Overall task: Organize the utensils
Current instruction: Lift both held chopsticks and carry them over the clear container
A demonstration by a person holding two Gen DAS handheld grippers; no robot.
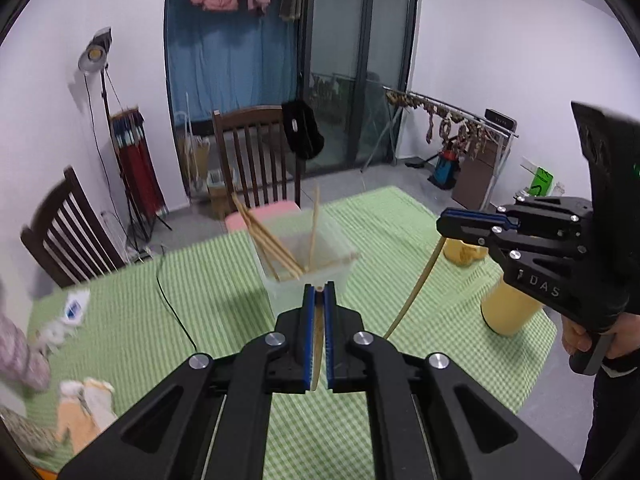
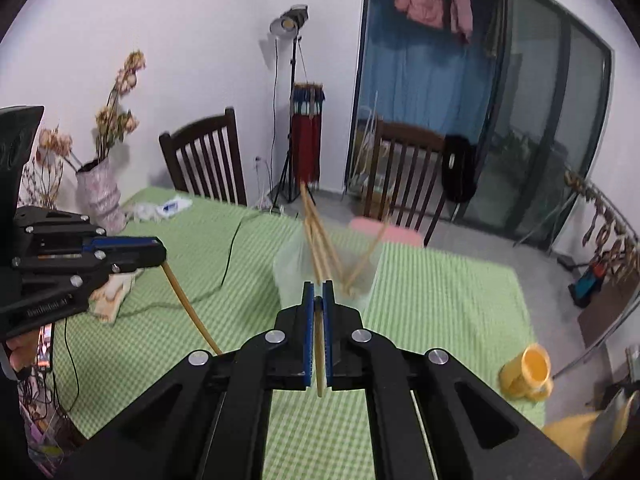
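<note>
A: What's on the far left of the counter?

B: In the right wrist view, a patterned vase of dried flowers stands at the far left edge of the green checked cloth, with a white packet lying just beside it and a black cable trailing across the cloth.

A: And the left claw?

B: Its blue pads are clamped together on one chopstick, which runs back between them. Seen from the other camera, that stick hangs down from the tip at a slant, clear of the cloth.

A: Where are the rest?

B: In the middle of the counter, a translucent container holds several chopsticks leaning at mixed angles, their tops poking above the rim. It sits just ahead of both claws.

A: The right claw?

B: Also closed, pinching a second chopstick between its pads. A hand grips its handle.

A: Further right?

B: A yellow cup lies tilted near the counter's right edge, its mouth showing; I can't tell what the blurred yellow shape below it is.
</note>
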